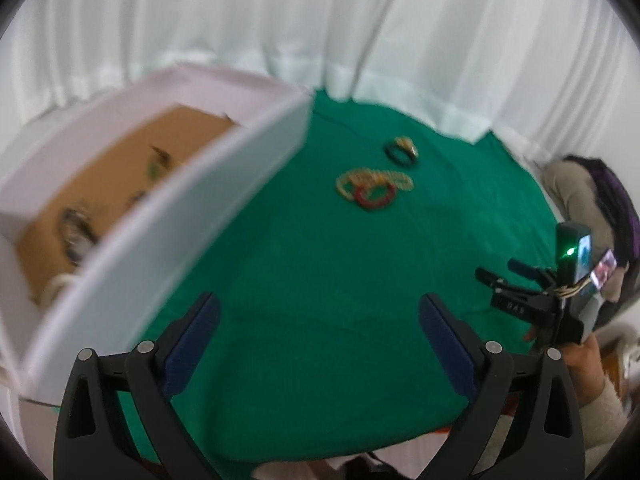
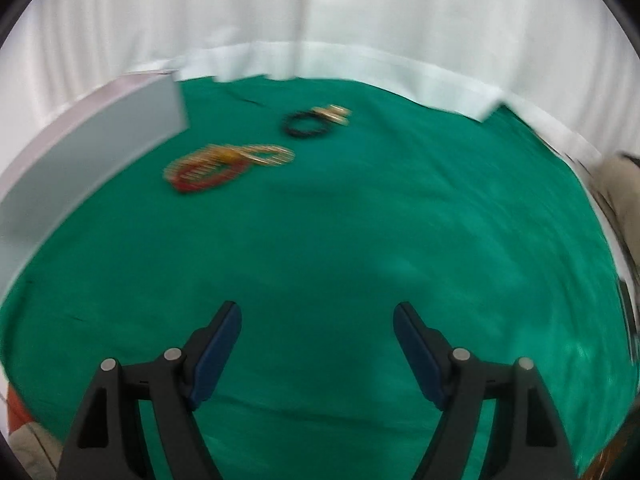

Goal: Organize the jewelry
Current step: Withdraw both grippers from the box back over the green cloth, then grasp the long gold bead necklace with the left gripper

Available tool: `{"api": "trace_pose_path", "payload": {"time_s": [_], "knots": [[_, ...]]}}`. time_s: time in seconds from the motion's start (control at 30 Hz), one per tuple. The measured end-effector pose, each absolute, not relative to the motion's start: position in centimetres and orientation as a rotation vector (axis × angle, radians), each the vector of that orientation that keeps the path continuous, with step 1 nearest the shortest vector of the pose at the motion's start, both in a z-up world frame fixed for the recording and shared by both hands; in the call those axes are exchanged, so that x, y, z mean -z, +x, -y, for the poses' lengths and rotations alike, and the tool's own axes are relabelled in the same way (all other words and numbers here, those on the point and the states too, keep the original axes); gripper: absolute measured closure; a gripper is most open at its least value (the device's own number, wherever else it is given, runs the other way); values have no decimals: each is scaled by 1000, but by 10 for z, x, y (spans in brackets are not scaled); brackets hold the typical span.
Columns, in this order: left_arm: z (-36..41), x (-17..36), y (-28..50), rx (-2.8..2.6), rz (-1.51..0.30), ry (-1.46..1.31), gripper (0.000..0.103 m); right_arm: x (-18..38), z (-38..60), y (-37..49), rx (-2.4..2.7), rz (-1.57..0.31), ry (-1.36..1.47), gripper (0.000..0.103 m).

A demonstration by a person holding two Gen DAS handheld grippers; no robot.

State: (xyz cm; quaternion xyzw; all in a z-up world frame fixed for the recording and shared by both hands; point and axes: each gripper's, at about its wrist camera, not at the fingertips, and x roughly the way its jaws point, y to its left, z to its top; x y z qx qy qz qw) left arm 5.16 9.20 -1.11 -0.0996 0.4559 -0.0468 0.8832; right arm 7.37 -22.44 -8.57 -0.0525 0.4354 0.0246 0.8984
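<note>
Looking into the white box at the left of the green-covered worktop, we see a brown cardboard floor with several small pieces of jewelry scattered on it; they are too blurred to name, though one seems to be a dark ring-shaped piece and another shows some green.

Out on the cloth, toward the far side, lie two loose groups. The nearer group is a cluster of beaded bracelets, gold ones overlapping a red one. Just beyond it, a little to the right, a black bangle touches a gold piece.

Our left hand-held gripper has its jaws spread wide, nothing between them, only bare cloth. It hangs beside the box's near right wall, and both bracelet groups lie well ahead of it.

Our right hand-held gripper is likewise spread wide and empty over bare cloth. From its view the bracelet cluster lies well ahead and to the left, the black bangle farther still, and the box at the far left.
</note>
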Motion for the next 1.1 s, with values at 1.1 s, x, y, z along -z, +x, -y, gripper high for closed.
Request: {"api": "trace_pose_path", "payload": {"time_s": [1.1], "knots": [[-57,123,115,-71,-984,-60,1,117,281,76,73,-860,-1,18]]}}
